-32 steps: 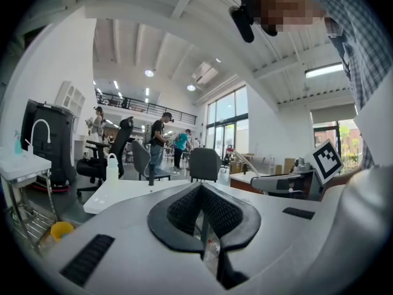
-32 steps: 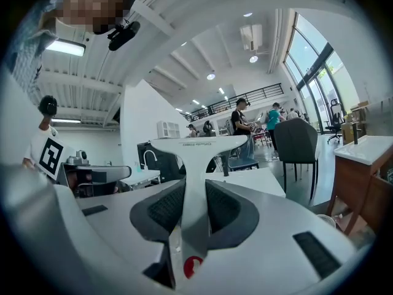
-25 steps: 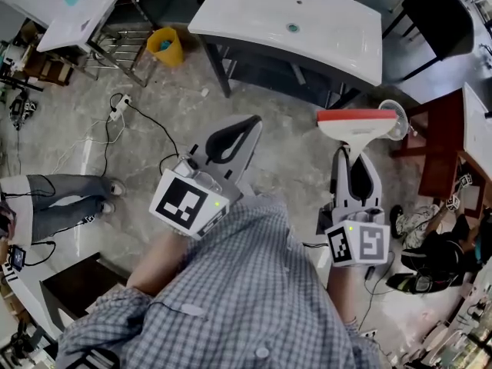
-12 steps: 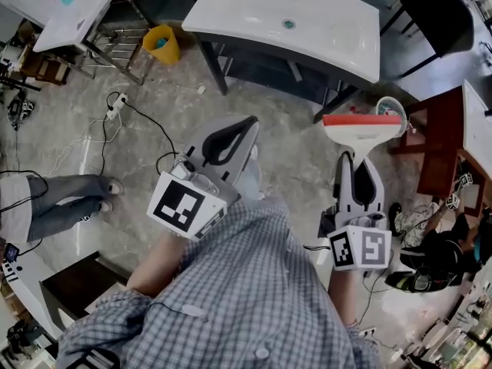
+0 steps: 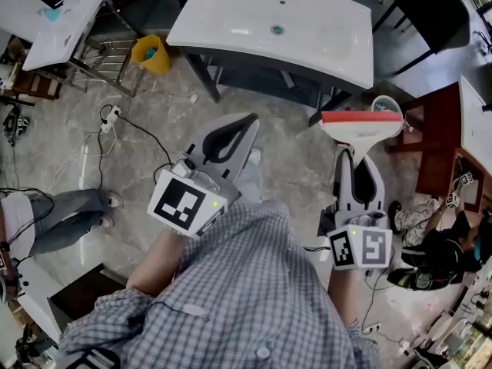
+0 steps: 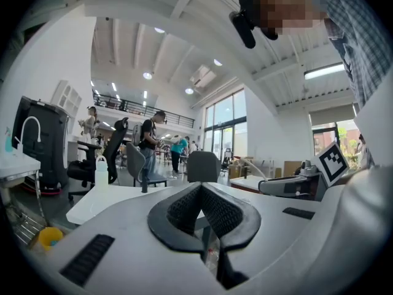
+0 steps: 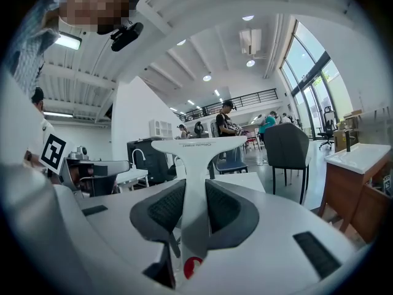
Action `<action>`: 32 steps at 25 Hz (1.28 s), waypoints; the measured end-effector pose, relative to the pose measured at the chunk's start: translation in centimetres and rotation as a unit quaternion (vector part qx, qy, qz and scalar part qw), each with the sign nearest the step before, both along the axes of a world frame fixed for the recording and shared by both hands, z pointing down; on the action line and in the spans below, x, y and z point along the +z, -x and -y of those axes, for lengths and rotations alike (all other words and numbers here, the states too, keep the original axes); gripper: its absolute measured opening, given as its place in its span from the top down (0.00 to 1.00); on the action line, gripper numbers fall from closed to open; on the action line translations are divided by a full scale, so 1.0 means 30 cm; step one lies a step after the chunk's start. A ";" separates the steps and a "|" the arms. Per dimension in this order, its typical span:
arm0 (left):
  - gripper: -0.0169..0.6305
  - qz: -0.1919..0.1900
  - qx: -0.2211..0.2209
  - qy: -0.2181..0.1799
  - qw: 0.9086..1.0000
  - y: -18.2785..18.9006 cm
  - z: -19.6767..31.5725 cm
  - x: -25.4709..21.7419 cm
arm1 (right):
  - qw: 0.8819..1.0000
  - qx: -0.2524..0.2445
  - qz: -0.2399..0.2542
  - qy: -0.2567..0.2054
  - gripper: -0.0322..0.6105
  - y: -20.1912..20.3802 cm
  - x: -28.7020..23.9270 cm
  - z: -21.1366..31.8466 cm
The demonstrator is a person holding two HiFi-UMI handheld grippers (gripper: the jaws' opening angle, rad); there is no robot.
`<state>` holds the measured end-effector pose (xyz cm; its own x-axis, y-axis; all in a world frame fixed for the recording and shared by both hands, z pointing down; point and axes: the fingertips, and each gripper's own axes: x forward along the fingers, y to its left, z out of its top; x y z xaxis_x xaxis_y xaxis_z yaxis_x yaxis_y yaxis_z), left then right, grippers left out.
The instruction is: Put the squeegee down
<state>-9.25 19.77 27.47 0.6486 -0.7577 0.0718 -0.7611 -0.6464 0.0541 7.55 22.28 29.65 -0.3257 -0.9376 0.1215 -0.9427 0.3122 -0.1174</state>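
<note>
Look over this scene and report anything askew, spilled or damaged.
Nothing looks spilled or damaged. The squeegee sits straight in the right hand-held gripper, its handle clamped between the jaws. The left hand-held gripper is shut and empty. Only a power strip and its cable lie loose on the floor.

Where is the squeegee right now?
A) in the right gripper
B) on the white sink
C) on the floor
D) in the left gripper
A: the jaws of the right gripper are shut on the handle of the squeegee; the left gripper holds nothing.
</note>
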 end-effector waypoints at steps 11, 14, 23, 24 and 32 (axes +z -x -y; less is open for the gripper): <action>0.97 -0.002 0.030 -0.003 1.000 -0.024 0.254 -0.040 | 1.000 0.023 0.005 0.000 0.81 -0.006 -0.031 0.227; 0.97 -0.005 0.038 -0.001 0.999 -0.020 0.328 -0.046 | 0.999 0.034 0.003 0.004 0.81 -0.007 -0.036 0.293; 0.97 -0.010 0.064 0.001 0.998 -0.020 0.555 -0.044 | 0.998 0.063 -0.009 0.007 0.81 0.009 -0.051 0.498; 0.97 -0.010 0.067 0.001 0.998 -0.021 0.577 -0.043 | 0.998 0.067 -0.008 0.007 0.81 0.010 -0.052 0.517; 0.97 -0.007 0.085 -0.007 0.996 -0.012 0.730 -0.031 | 0.996 0.090 -0.005 0.005 0.81 0.018 -0.031 0.647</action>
<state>-8.90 -2.12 26.54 0.7688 -0.6374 0.0528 -0.6395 -0.7669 0.0544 7.02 2.85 28.71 -0.1518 -0.9793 0.1339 -0.9844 0.1375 -0.1102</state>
